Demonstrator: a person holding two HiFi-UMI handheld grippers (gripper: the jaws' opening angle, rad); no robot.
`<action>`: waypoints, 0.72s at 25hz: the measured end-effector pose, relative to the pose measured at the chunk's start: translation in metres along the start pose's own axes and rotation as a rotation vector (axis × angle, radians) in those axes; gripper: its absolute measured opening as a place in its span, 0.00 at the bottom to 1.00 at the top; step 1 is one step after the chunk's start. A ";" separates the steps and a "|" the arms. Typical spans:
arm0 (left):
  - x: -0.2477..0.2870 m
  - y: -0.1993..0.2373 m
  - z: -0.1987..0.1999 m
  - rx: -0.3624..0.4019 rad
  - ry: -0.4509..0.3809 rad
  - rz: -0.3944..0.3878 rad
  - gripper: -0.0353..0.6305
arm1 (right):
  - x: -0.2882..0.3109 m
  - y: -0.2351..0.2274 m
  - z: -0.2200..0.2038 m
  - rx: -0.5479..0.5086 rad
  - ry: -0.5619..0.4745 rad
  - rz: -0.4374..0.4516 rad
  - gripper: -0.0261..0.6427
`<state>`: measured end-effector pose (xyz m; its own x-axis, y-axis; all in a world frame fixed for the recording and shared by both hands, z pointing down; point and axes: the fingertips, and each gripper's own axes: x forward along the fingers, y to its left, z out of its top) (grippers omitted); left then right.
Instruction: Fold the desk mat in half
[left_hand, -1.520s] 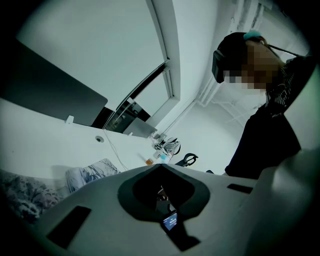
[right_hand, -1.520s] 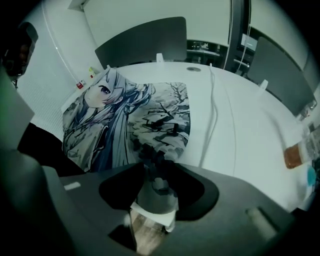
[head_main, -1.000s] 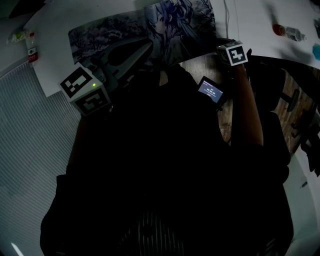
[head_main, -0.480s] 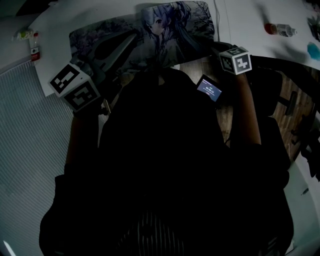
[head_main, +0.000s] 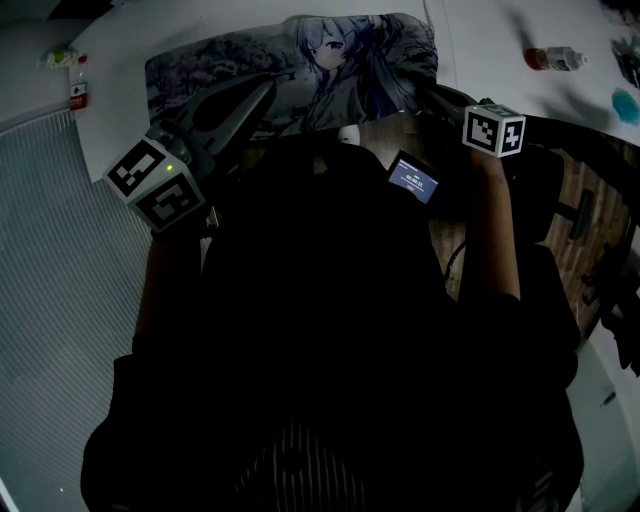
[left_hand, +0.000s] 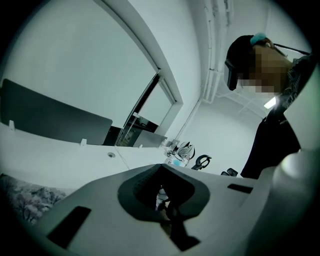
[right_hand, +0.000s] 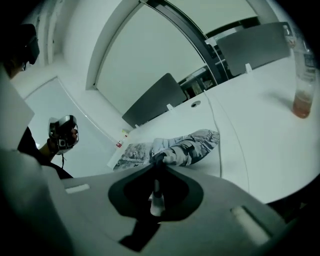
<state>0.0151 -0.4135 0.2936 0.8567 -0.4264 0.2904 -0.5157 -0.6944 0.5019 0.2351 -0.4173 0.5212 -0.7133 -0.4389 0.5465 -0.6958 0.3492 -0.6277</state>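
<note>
Desk mat (head_main: 300, 75), printed with a drawn figure, lies lengthwise across the white bench (head_main: 490, 50) at our 12 o'clock in the head view. Its long near edge is partly hidden behind our head.

Our right claw (right_hand: 156, 171) is pressed shut on the mat's near right corner. In the right gripper view the jaws meet and the printed sheet comes out at their tips. From there the mat runs away toward 1 o'clock and 10 o'clock, with its right end curled up off the bench.

Our left claw (left_hand: 162, 194) reaches over the mat's left half from 8 o'clock. Its jaws are narrow, drawn close together, and we cannot tell whether any of the mat is pinched between them. In the left gripper view a patch of the mat shows at 8 o'clock, below the claw.

The bench's left edge passes just beside the mat's left end at 9 o'clock, and a small bottle (head_main: 70, 75) sits near it. Bare bench opens beyond the mat at 12 o'clock and at its 3 o'clock. There a thin cable (right_hand: 220, 160) runs just beside the mat's right end, and a second bottle (head_main: 553, 58) stands well apart.
</note>
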 end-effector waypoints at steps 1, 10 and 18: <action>-0.003 -0.002 -0.001 -0.002 0.000 -0.011 0.06 | -0.001 0.004 0.003 -0.001 -0.003 0.007 0.07; -0.027 0.014 -0.018 -0.027 -0.030 -0.033 0.06 | 0.001 0.019 -0.001 -0.005 0.003 -0.038 0.07; -0.068 0.040 -0.033 -0.031 -0.090 -0.076 0.06 | -0.001 0.009 -0.005 0.060 -0.033 -0.152 0.07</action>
<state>-0.0636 -0.3934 0.3211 0.8880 -0.4243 0.1772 -0.4475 -0.7088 0.5453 0.2289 -0.4095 0.5182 -0.5962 -0.5100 0.6201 -0.7885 0.2267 -0.5717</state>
